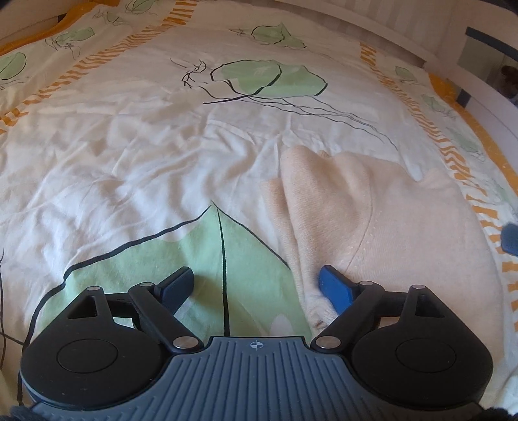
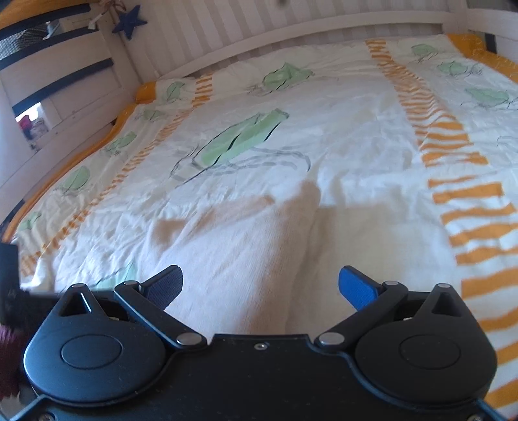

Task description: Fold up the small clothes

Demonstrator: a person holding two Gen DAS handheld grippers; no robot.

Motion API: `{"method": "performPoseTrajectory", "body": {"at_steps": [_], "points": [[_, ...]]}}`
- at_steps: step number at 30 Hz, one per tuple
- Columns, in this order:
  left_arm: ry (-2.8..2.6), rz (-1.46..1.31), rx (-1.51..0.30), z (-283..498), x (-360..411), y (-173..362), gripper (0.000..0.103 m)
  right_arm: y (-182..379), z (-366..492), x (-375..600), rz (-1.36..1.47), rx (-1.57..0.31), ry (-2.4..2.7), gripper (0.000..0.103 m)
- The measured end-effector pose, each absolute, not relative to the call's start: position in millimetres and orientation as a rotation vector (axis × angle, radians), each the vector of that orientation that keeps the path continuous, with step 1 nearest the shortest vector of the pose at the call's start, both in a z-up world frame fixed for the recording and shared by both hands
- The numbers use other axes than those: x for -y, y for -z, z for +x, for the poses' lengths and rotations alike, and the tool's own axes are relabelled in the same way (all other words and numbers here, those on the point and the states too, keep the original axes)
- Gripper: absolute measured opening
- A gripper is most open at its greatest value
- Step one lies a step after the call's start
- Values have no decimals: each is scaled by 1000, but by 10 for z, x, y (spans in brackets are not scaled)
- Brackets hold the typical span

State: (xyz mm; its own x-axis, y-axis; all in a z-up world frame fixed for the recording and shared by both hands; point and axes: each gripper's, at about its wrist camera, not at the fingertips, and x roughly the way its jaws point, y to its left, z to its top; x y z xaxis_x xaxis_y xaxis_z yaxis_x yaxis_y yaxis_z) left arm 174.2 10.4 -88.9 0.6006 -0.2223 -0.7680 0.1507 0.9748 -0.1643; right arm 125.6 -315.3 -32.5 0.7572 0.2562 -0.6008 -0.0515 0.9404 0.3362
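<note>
A small pale peach knitted garment (image 1: 388, 226) lies flat on the bed, partly folded, with one sleeve laid across its body. My left gripper (image 1: 255, 285) hovers at its near left edge with jaws open and nothing between them; its right pad (image 1: 335, 286) is over the garment's hem. In the right wrist view the same garment (image 2: 259, 246) spreads below my right gripper (image 2: 260, 285), which is wide open and empty above the cloth. A blue part of the right gripper (image 1: 511, 238) shows at the far right edge of the left wrist view.
The bed cover (image 1: 162, 155) is cream with green leaf prints and orange striped bands (image 2: 453, 155). A white slatted bed frame (image 2: 291, 35) runs along the far side. A blue star (image 2: 129, 21) hangs at the back left corner.
</note>
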Motion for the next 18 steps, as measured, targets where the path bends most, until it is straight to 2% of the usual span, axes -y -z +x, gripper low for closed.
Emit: {"method": "performPoseTrajectory", "body": {"at_steps": [4,7,10,15,18], "points": [[217,-85,-896,1728,-98,895,87,444,1634,3193,289,-736,-89,103],[221,-94,-898,1740,-110,902,87,796,1892,3105,193,-889,-65,103],[221,-100,-896,1738,-115,907,87,873,1873,3141,228,-871,-78,103],[225,-107,-892,1735,-123,916,88,630,1822,3168,236,-784,-35,102],[227,-110,-892,1733,-128,917,88,720,2094,3153,176,-848,2,102]]}}
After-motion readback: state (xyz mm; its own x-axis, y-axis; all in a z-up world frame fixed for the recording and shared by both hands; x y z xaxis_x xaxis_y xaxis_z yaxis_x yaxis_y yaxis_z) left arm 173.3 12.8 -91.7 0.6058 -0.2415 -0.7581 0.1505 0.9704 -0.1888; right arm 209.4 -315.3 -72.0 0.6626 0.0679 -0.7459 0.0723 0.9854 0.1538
